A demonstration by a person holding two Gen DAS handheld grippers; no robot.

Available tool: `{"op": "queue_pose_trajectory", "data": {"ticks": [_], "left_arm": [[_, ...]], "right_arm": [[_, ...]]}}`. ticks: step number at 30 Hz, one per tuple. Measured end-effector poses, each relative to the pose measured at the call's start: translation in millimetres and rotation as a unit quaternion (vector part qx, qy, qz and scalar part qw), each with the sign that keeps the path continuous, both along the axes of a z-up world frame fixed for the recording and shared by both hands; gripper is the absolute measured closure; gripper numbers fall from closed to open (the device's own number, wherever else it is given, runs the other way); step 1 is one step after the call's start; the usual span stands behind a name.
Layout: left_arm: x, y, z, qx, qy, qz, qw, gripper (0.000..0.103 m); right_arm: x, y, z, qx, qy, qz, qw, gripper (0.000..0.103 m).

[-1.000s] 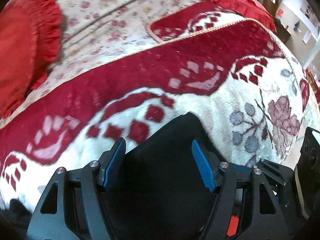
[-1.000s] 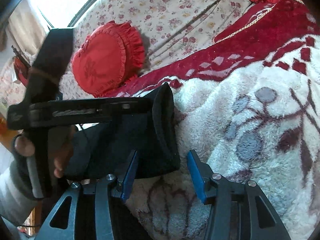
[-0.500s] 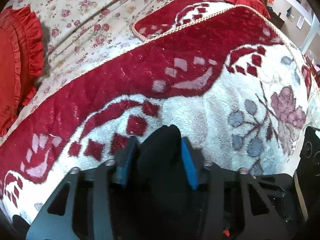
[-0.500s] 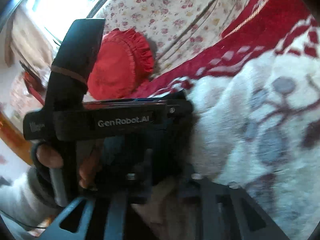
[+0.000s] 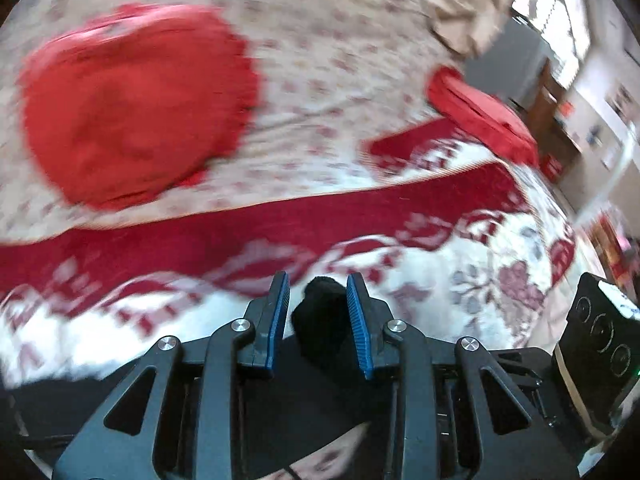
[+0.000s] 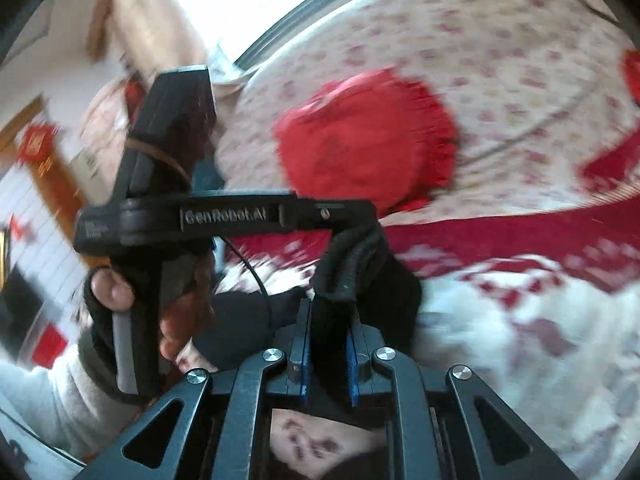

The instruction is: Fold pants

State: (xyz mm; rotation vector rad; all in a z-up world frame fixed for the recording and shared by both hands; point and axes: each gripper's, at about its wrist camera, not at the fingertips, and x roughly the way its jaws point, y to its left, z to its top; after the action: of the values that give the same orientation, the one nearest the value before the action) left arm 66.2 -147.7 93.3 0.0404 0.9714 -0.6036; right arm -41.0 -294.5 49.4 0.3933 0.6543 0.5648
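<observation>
left fingers (image 5: 317, 312): i have just been closing them, and their blue pads now pinch a bunched fold of the black pants (image 5: 320, 320).
right fingers (image 6: 329, 344): also just closed in, clamped tight on a thick roll of the same black pants (image 6: 352, 268); the cloth bulges out above my pads.
pants: held up between my two grips, off the blanket, with dark fabric hanging below both sets of fingers.
my left hand (image 6: 132, 308): seen from the right wrist view, in a dark fingerless glove and pale sleeve, wrapped round the black handle just beside my right grip.
bed: plush blanket (image 5: 460, 280) in white with dark red bands and grey-mauve flowers lies under the pants; beyond it a cream sheet with small red flowers (image 5: 340, 60).
cushions: a red frilled heart-shaped cushion (image 5: 132, 100) sits on the floral sheet; a second red cushion (image 5: 484, 112) lies at the far right edge of the bed.
sharpness: both views are smeared.
</observation>
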Motion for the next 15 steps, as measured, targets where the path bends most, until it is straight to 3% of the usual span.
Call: {"op": "queue_pose_trajectory", "data": {"ticks": [4, 7, 9, 10, 11, 15], "left_arm": [[-10.8, 78.2, -15.2, 0.031, 0.005, 0.075, 0.9967, 0.068], [-17.5, 122.8, -37.8, 0.039, 0.032, 0.121, 0.9914, 0.068], [-20.8, 140.0, -48.5, 0.032, 0.047, 0.142, 0.9883, 0.068], [-23.8, 147.9, -53.5, 0.026, 0.053, 0.152, 0.9865, 0.068], [-25.8, 150.4, -55.8, 0.022, 0.055, 0.157, 0.9859, 0.068], [-37.0, 146.8, -61.8, 0.009, 0.058, 0.167, 0.9843, 0.064]], "right_arm": [[19.0, 72.1, -18.4, -0.036, 0.027, 0.071, 0.996, 0.09], [41.6, 123.0, -55.0, -0.07, 0.086, 0.116, 0.987, 0.087], [57.4, 148.3, -80.3, -0.11, 0.138, 0.128, 0.976, 0.078], [57.5, 152.4, -79.5, -0.11, 0.138, 0.135, 0.975, 0.065], [55.7, 151.4, -73.9, -0.096, 0.131, 0.14, 0.977, 0.059], [41.2, 115.8, -42.3, -0.013, 0.117, 0.131, 0.984, 0.058]]}}
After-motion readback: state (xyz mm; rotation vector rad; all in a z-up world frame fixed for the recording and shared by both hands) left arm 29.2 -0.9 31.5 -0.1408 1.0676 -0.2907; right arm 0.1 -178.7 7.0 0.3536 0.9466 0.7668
